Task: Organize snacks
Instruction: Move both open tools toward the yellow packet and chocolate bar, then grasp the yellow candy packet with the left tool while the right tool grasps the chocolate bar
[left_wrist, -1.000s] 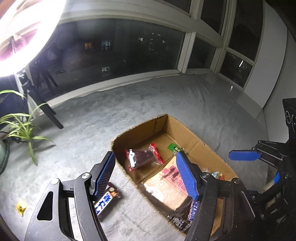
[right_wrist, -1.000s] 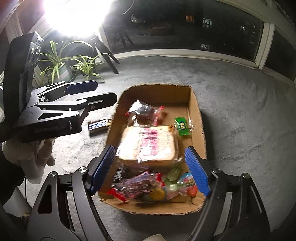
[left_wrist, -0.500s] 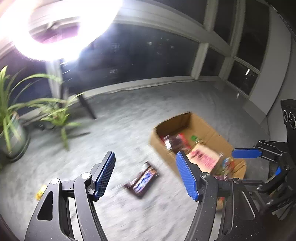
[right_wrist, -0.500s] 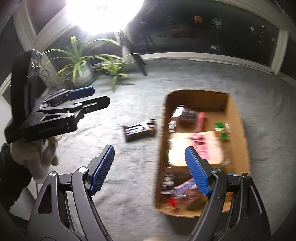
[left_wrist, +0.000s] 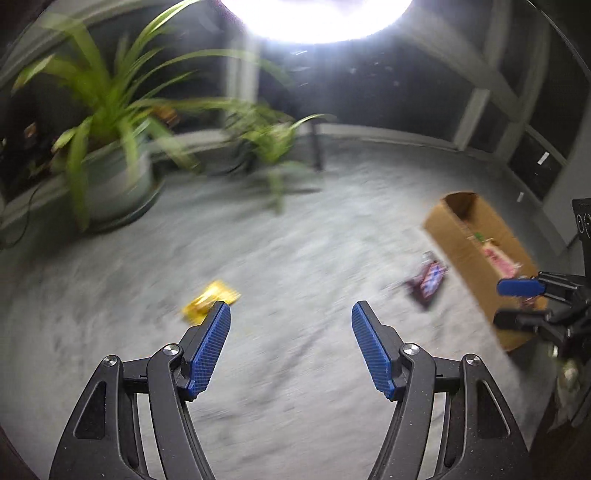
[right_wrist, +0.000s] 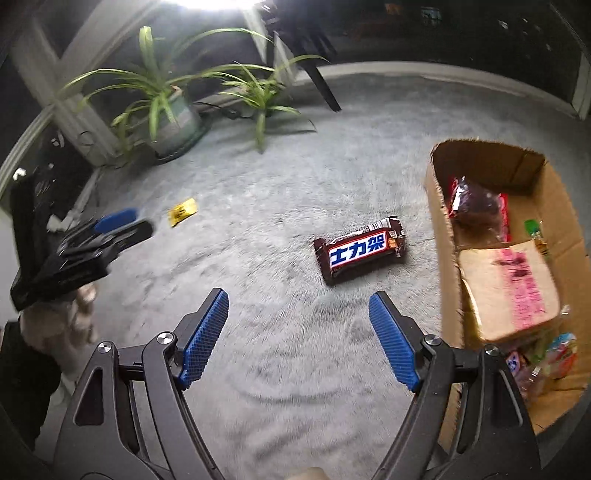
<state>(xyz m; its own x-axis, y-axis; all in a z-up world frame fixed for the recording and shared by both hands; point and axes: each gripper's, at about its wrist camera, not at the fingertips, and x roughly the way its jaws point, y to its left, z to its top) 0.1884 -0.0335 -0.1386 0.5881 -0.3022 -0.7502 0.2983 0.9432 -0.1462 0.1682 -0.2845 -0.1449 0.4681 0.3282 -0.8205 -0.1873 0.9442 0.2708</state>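
A brown chocolate bar (right_wrist: 360, 254) lies on the grey carpet just left of the cardboard box (right_wrist: 441, 236), which holds several snack packets. My right gripper (right_wrist: 297, 308) hangs open above the carpet, a little nearer than the bar, with nothing between its fingers. A small yellow packet (left_wrist: 210, 305) lies on the carpet right beyond the left fingertip of my left gripper (left_wrist: 291, 314), which is open and empty. The left wrist view is blurred; it shows the bar (left_wrist: 426, 282) and box (left_wrist: 461, 251) far to the right. The yellow packet (right_wrist: 182, 211) and left gripper (right_wrist: 122, 223) appear at the left of the right wrist view.
Two potted plants (right_wrist: 162, 99) stand at the back left by the window wall, next to a dark stand's legs (right_wrist: 321, 85). A bright lamp (left_wrist: 314, 18) glares overhead. A person's hand (right_wrist: 77, 314) holds the left gripper. Grey carpet (right_wrist: 295, 369) spreads between the packet and the box.
Both grippers have swung left, away from above the box. The left one now faces the yellow packet and plants; the right one faces the chocolate bar. Neither opening has changed.
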